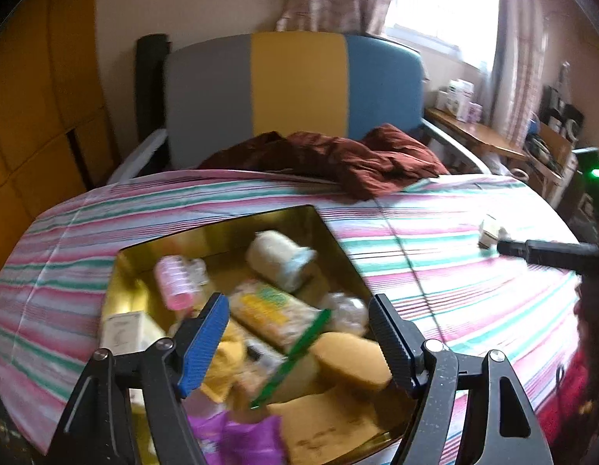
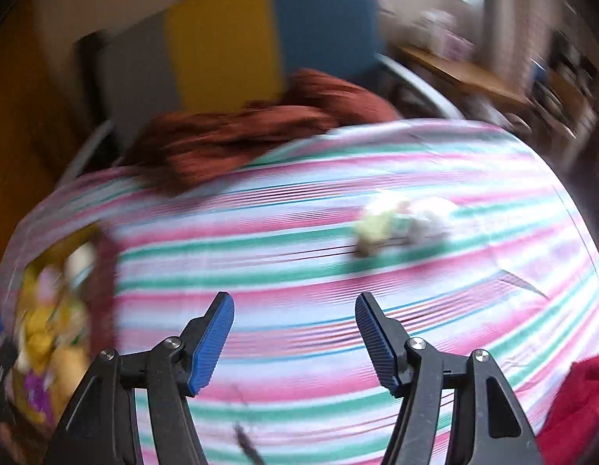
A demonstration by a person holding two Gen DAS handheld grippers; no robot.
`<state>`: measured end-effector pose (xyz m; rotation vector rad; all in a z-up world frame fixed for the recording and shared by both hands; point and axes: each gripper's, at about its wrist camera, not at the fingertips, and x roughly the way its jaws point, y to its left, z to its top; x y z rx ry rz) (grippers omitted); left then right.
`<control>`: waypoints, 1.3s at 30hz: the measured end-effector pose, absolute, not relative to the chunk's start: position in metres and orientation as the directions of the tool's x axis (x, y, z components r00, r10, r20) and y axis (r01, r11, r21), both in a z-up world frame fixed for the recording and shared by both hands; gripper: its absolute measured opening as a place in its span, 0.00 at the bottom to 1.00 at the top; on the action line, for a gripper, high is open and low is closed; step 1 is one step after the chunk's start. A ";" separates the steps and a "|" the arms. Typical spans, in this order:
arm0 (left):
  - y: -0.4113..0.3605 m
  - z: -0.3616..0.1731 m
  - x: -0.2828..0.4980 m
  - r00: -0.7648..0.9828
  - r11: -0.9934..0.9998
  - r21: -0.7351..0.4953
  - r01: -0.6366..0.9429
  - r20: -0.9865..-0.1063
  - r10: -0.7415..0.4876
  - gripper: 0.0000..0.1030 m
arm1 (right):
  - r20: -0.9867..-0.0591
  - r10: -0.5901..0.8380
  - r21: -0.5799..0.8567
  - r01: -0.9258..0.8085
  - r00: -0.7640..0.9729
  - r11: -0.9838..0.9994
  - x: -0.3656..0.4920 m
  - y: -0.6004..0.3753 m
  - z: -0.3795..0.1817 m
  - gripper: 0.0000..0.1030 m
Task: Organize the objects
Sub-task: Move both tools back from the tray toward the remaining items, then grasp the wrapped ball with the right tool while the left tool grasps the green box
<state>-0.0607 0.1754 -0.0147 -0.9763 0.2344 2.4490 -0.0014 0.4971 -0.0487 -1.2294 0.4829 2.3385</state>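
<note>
A gold tin box (image 1: 221,228) sits on the striped tablecloth (image 1: 435,271), full of items: a pink curler (image 1: 175,283), a white roll (image 1: 280,255), a yellow packet (image 1: 272,310), yellow sponges (image 1: 349,360) and a green stick (image 1: 291,356). My left gripper (image 1: 299,333) hangs open just above the box. A small pale packet (image 2: 400,224) lies on the cloth, ahead and right of my open, empty right gripper (image 2: 295,333). The right gripper's tip (image 1: 547,252) shows beside that packet (image 1: 491,230) in the left wrist view. The right wrist view is blurred.
A crumpled brown cloth (image 1: 357,159) lies at the table's far edge, against a grey, yellow and blue chair (image 1: 295,81). A wooden side table (image 1: 477,131) with boxes stands at the right by the window. The box (image 2: 55,310) shows at far left.
</note>
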 end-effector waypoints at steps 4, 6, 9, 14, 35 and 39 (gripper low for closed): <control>0.202 -0.015 -0.058 -0.595 -0.832 -0.022 -0.554 -0.689 0.414 0.73 | -0.859 0.270 0.133 -0.698 -0.436 -0.703 0.006 0.581 -0.065 0.64; 0.216 -0.013 -0.056 -0.582 -0.814 -0.022 -0.581 -0.687 0.434 0.73 | -0.866 0.275 0.147 -0.739 -0.417 -0.658 0.005 0.610 -0.073 0.64; 0.238 -0.009 -0.054 -0.561 -0.785 -0.025 -0.619 -0.685 0.465 0.74 | -0.878 0.221 0.232 -0.780 -0.426 -0.581 0.002 0.647 -0.087 0.64; 0.275 -0.005 -0.049 -0.521 -0.737 -0.033 -0.675 -0.686 0.508 0.75 | -0.865 0.177 0.334 -0.803 -0.469 -0.493 -0.004 0.680 -0.103 0.64; 0.397 -0.030 -0.056 -0.411 -0.636 -0.012 -0.771 -0.753 0.513 0.75 | -0.879 0.191 0.254 -0.768 -0.437 -0.588 0.003 0.680 -0.091 0.36; 0.424 -0.038 -0.062 -0.406 -0.611 0.017 -0.791 -0.762 0.504 0.75 | -0.880 0.192 0.255 -0.773 -0.434 -0.581 0.000 0.687 -0.089 0.36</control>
